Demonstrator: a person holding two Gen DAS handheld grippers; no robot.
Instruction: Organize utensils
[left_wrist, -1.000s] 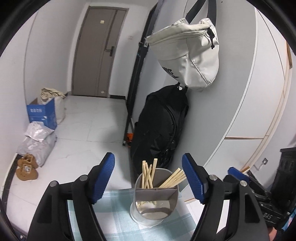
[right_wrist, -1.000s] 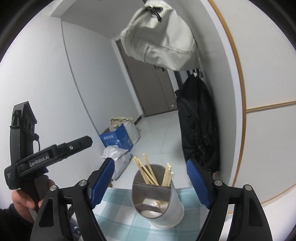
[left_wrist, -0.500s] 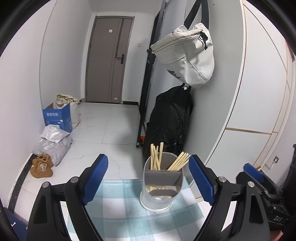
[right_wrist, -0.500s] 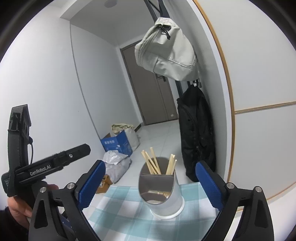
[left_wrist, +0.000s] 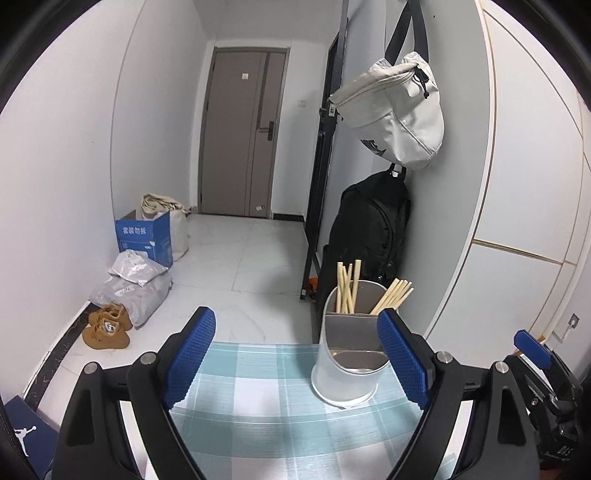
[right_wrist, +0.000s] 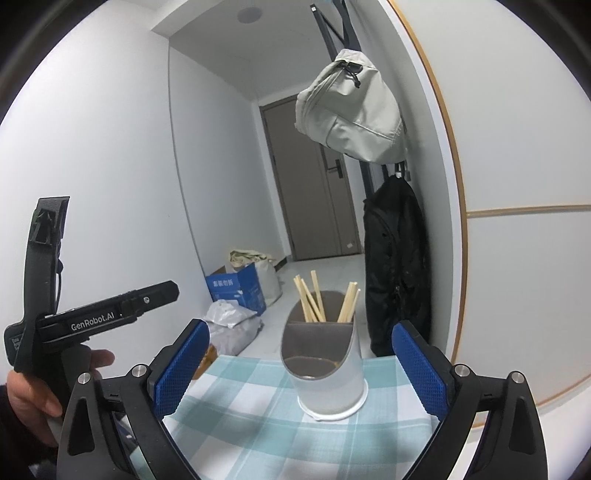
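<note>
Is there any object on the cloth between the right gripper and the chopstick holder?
Nothing visible. Only bare checked cloth lies between the open right gripper and the holder. The chopsticks stand in its rear compartments, away from the jaws.

My left gripper (left_wrist: 295, 354) and right gripper (right_wrist: 301, 367) now stand wider and further back than a second ago, showing more checked cloth (left_wrist: 258, 402) before the utensil holder (right_wrist: 327, 373).
</note>
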